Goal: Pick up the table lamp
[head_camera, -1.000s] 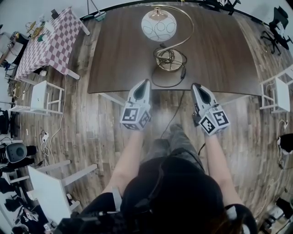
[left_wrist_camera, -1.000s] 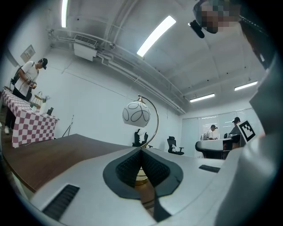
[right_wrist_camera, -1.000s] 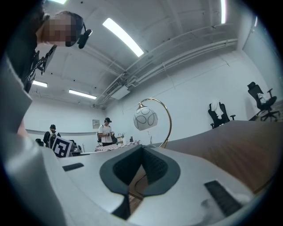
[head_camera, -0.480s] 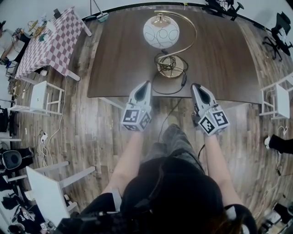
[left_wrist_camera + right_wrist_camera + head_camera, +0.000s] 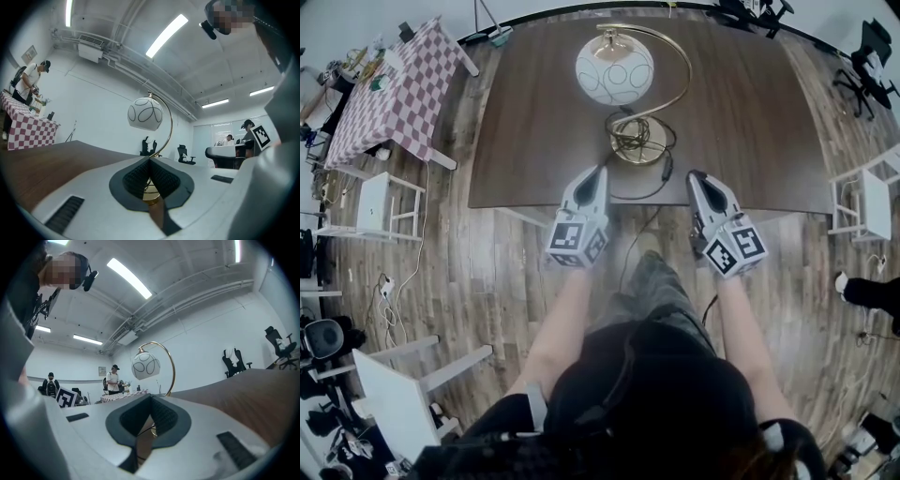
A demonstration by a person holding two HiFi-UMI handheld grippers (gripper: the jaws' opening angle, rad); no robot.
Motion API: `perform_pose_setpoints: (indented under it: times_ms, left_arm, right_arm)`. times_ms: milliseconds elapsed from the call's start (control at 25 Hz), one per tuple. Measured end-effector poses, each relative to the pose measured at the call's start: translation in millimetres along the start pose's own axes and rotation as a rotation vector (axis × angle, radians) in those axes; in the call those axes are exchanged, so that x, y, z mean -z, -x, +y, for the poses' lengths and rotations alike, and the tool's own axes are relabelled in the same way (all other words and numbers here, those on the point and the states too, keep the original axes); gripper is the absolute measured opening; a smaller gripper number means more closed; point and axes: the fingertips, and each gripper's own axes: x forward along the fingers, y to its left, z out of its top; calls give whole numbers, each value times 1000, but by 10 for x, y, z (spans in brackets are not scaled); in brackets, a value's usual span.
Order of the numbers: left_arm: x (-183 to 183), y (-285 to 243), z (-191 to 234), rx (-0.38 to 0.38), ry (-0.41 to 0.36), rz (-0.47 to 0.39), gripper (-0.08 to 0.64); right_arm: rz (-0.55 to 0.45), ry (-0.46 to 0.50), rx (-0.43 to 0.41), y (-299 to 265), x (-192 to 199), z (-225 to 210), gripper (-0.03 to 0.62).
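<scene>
The table lamp stands on the dark wooden table. It has a white globe shade hung from a curved gold arm, and a round gold base with cord coiled on it. My left gripper is shut and empty at the table's front edge, just short of the base and to its left. My right gripper is shut and empty at the same edge, to the right of the base. Both point level at the lamp. The globe shows above the left jaws, and the globe also shows above the right jaws.
The lamp's black cord runs off the table's front edge to the floor between my grippers. A checkered table and a white stool stand at left, another white stool at right. Office chairs and people stand farther back.
Both grippers have come forward together to the table's front edge, so the lamp's base now lies closer ahead of them. Their jaws stayed shut.
</scene>
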Motion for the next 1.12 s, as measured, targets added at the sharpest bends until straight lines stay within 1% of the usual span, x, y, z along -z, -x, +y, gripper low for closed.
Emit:
perform_pose_setpoints:
  times_ms: [200,480,720,840,880,1120]
  left_arm:
    - [-3,-159,-25,17,-19,-9,12]
    - [-14,-412,11,58,-42,0,12]
    - [9,-634,60,43,-41,2,12]
    - [23,-728,146,30,-44,-1,12]
    - [33,-755,182,25,-43,-2,12]
    - [120,-852,336,10,-31,7,20]
  right_arm:
    - [-2,6,-1,-88,-35,-140,3]
    - [0,7,-15,-388,-127,-225,5]
    - [23,38,-36,-557,-150,-355,6]
    - [9,43,-35,-648,-248,-458,13]
    - [2,44,-39,-684,-288,-485,35]
    - [-35,63,-56,-900,-544,-569,38]
